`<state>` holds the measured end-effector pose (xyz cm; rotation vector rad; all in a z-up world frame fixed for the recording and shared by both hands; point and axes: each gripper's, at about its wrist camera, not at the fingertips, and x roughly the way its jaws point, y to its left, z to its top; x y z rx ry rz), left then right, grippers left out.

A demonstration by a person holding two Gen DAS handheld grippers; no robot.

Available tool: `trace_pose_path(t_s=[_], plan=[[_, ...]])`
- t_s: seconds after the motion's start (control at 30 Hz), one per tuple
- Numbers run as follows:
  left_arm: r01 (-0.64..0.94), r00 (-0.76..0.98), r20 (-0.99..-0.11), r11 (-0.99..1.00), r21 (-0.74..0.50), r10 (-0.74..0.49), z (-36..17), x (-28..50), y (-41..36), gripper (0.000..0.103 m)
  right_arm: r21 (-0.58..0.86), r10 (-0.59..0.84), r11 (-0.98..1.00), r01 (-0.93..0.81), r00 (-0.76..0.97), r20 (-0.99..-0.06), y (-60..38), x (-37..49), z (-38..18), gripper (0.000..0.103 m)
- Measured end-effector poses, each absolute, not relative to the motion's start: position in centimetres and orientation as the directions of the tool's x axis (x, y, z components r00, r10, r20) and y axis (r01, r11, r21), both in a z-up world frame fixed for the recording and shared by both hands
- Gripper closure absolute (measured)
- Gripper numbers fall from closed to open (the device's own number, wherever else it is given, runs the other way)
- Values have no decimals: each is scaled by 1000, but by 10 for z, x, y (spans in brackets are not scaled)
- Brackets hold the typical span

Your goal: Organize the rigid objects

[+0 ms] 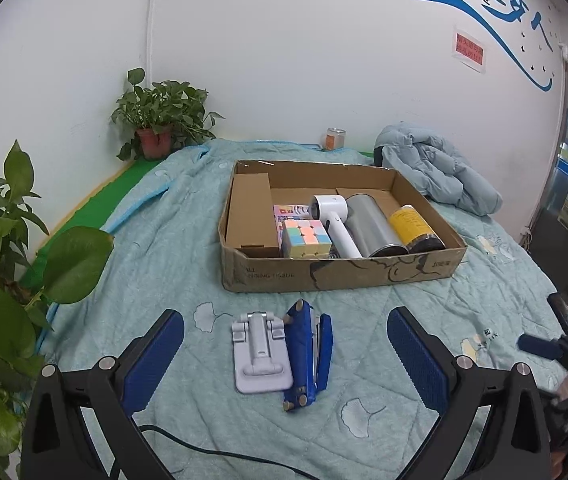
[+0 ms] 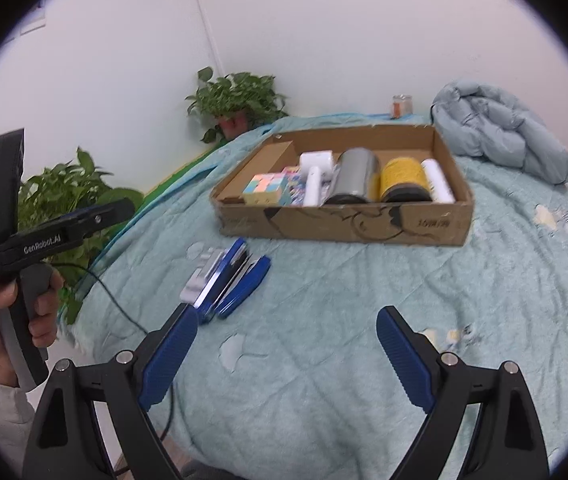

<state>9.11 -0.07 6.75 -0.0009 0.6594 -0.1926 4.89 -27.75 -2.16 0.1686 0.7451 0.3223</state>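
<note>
A shallow cardboard box (image 1: 336, 276) (image 2: 344, 224) sits on a teal quilt. It holds a pastel cube (image 1: 306, 238) (image 2: 264, 188), a white hair dryer (image 1: 334, 216) (image 2: 316, 176), a grey can (image 1: 372, 220) (image 2: 354, 176) and a yellow jar (image 1: 414, 226) (image 2: 404, 178). A blue stapler (image 1: 308, 352) (image 2: 236, 280) and a pale folding stand (image 1: 260, 356) (image 2: 204, 276) lie side by side in front of the box. My left gripper (image 1: 284, 352) is open and empty, its fingers either side of them. My right gripper (image 2: 288, 340) is open and empty, to the right of the stapler.
Potted plants stand at the left edge (image 1: 0, 240) (image 2: 68, 200) and the far corner (image 1: 160, 124) (image 2: 240, 104). A light blue puffer jacket (image 1: 436, 168) (image 2: 500, 128) lies behind the box on the right. A small can (image 1: 334, 138) stands by the wall. A cable (image 2: 124, 312) trails from the left gripper.
</note>
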Motion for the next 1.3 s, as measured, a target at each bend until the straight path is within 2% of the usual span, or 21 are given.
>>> trace_pose_path(t_s=[0.13, 0.2, 0.3, 0.43, 0.5, 0.57, 0.63, 0.8, 0.93, 1.03, 1.3], plan=[[154, 793, -594, 988, -19, -135, 80, 84, 17, 1, 283, 395, 919, -275, 633, -667, -255, 53, -40, 12], [175, 770, -620, 984, -22, -151, 79, 91, 23, 0, 312, 432, 902, -299, 597, -676, -242, 61, -49, 12], [245, 676, -697, 965, -95, -241, 42, 117, 21, 1, 364, 478, 878, -310, 569, -669, -228, 77, -62, 12], [207, 552, -778, 953, -221, -300, -25, 153, 23, 5, 386, 484, 875, -293, 536, -692, -206, 104, -83, 12], [186, 515, -798, 950, -252, -312, -49, 161, 22, 17, 370, 480, 877, -307, 522, -705, -199, 106, -90, 12], [215, 498, -798, 940, -266, -340, -62, 164, 15, 22, 330, 459, 886, -326, 514, -725, -193, 104, -100, 12], [256, 481, -802, 931, -259, -355, -67, 166, 5, 32, 310, 444, 891, -330, 500, -744, -191, 106, -110, 12], [332, 414, -804, 893, -303, -427, -70, 179, -20, 64, 344, 457, 887, -307, 482, -748, -198, 117, -122, 12], [298, 409, -822, 909, -291, -398, -75, 193, -29, 68, 377, 477, 877, -297, 452, -754, -211, 120, -130, 12], [251, 391, -824, 909, -332, -410, -81, 205, -27, 83, 386, 483, 874, -296, 435, -760, -218, 118, -135, 12], [272, 302, -798, 849, -453, -522, -87, 216, -73, 83, 431, 507, 862, -267, 452, -733, -239, 116, -138, 13]])
